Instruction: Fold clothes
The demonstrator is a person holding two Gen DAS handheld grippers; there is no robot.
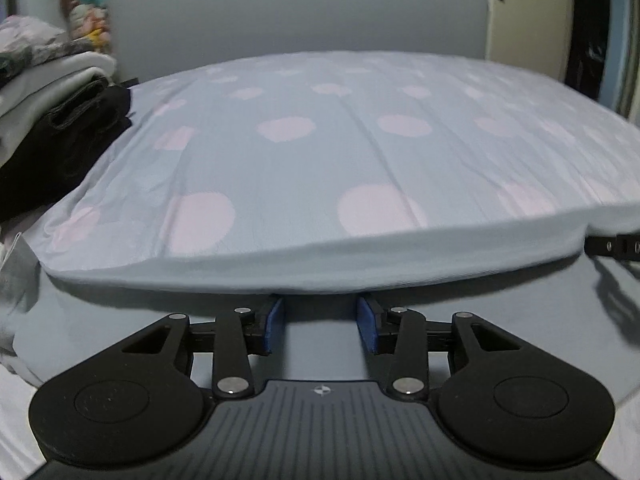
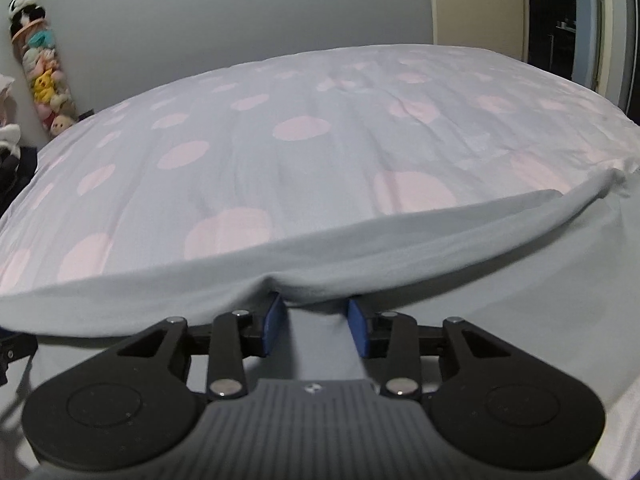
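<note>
A pale grey-blue garment (image 1: pixel 320 272) lies spread on the bed, and its near edge is lifted over both grippers. My left gripper (image 1: pixel 320 300) has its blue pads (image 1: pixel 276 320) apart, with the tips hidden under the raised edge. In the right wrist view the same garment (image 2: pixel 320 264) drapes over my right gripper (image 2: pixel 314 304), whose blue pads (image 2: pixel 356 320) also stand apart with cloth sagging between them. The right gripper's arm (image 1: pixel 612 246) shows at the right edge of the left wrist view.
The bed carries a light blue sheet with pink dots (image 1: pixel 340 128). A stack of folded clothes (image 1: pixel 52 92), grey on top and black below, sits at the left. A column of plush toys (image 2: pixel 40 64) stands against the wall. A door (image 2: pixel 480 4) is at the back right.
</note>
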